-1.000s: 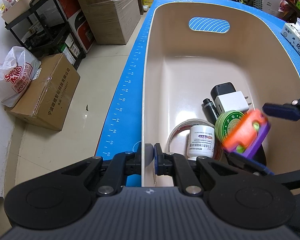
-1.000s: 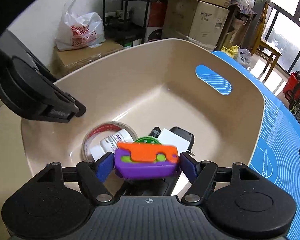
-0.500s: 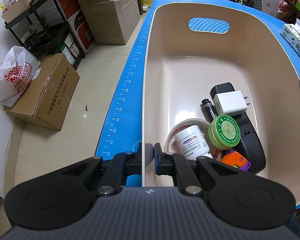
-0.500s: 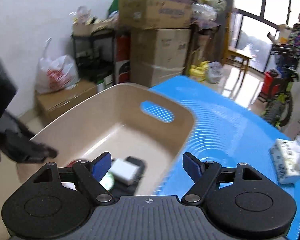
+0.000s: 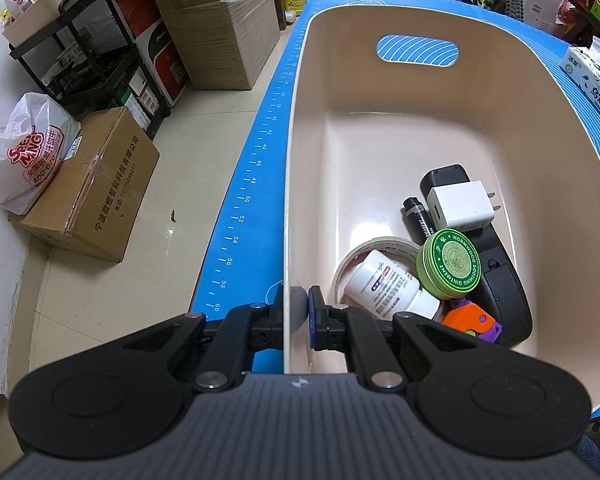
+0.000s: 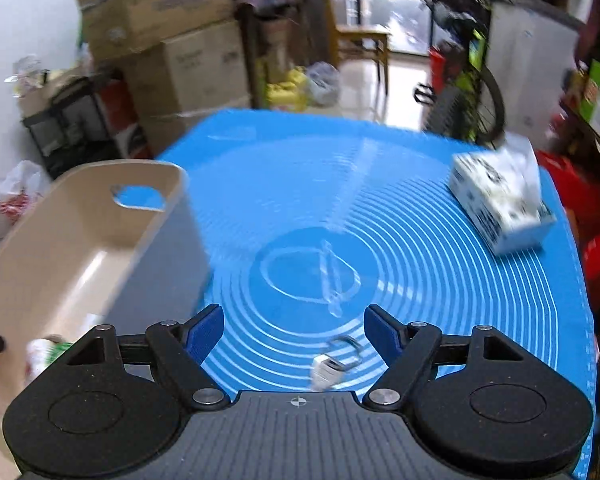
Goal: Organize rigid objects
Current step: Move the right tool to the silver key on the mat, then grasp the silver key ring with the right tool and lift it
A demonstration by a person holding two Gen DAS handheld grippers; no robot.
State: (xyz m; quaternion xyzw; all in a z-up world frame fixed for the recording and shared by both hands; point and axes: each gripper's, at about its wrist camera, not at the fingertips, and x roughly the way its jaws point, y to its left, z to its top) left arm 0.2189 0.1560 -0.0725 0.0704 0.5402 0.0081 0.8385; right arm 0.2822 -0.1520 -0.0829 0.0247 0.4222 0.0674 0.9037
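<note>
Beige plastic bin sits at the left of the blue counter, its near wall pinched between the left tongs; inside lie a charger, tin, bottle and orange toy. Rightward, the right tongs gape wide and empty above a small padlock, likely next: lower, straddle, close.

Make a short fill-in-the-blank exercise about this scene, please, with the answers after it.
1. The left gripper is shut on the ____ of the bin.
2. The round tin in the bin is ____ in colour.
3. The jaws of the right gripper hold ____.
4. The padlock lies on the ____ mat.

Answers: wall; green; nothing; blue
</note>
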